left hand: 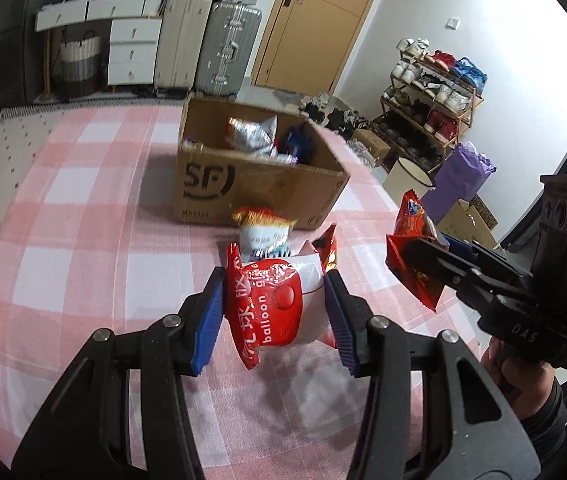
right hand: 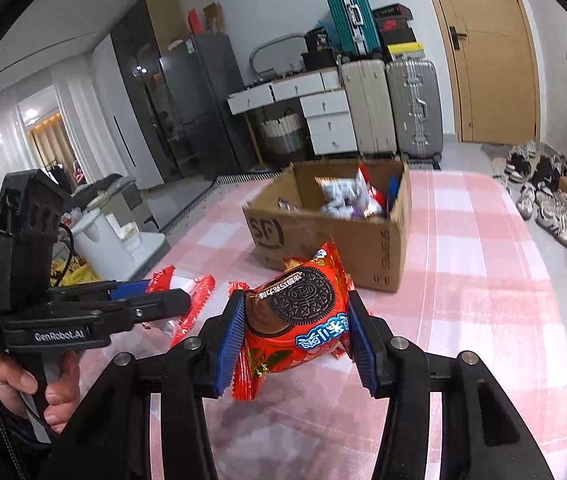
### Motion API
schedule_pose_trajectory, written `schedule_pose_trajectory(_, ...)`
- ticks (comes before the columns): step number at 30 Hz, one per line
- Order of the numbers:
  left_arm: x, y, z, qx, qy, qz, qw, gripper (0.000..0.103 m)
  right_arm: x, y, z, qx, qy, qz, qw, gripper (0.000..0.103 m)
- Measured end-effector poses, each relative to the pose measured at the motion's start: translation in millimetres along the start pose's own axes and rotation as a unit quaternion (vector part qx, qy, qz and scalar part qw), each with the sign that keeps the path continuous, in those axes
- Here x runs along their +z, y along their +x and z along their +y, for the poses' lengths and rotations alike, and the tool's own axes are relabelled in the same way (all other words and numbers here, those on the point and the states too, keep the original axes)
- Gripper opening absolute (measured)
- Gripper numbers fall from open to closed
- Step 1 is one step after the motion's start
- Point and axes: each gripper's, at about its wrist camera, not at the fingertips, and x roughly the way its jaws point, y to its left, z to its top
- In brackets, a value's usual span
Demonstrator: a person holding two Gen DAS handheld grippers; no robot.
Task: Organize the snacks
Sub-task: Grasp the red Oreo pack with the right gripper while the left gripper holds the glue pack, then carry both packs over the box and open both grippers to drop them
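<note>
Left tongs (left hand: 275, 316) clamp balloon-gum packet (left hand: 271, 308) — right tongs (right hand: 295, 336) clamp Oreo packet (right hand: 299, 316).

Suitcases (left hand: 207, 40) beside wooden door (left hand: 315, 20)

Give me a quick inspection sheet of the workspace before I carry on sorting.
Surface: pink and white checked tablecloth, no spills seen.
Job's things: open brown cardboard box marked SF, already holding several packets; small white and gold snack packet lying in front of it.
Clutter: nothing seen on the cloth.
Grippers: left gripper shut on red and white balloon gum packet; right gripper shut on red Oreo packet.
Cables: black cable at the left gripper's body.
Surroundings: silver hard-shell suitcase, white drawer unit, wooden door, shoe rack.
</note>
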Motion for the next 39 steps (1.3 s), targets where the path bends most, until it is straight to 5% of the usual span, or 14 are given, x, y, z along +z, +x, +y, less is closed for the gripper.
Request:
schedule_pose_trajectory(18, 57.3, -31.1, -40.3, 0.001, 0.065, -0.038, 0.9971, 0.046, 52.8, -11.2, 6.3, 0.009, -0.008, -0.044, 0.999, 0.049)
schedule_pose_trajectory(39, 148.7, 21.2, -39.2, 0.022, 0.057, -0.053, 0.9967, 0.046, 147.1, 33.6, -20.6, -0.014, -0.046, -0.070, 0.996, 0.049)
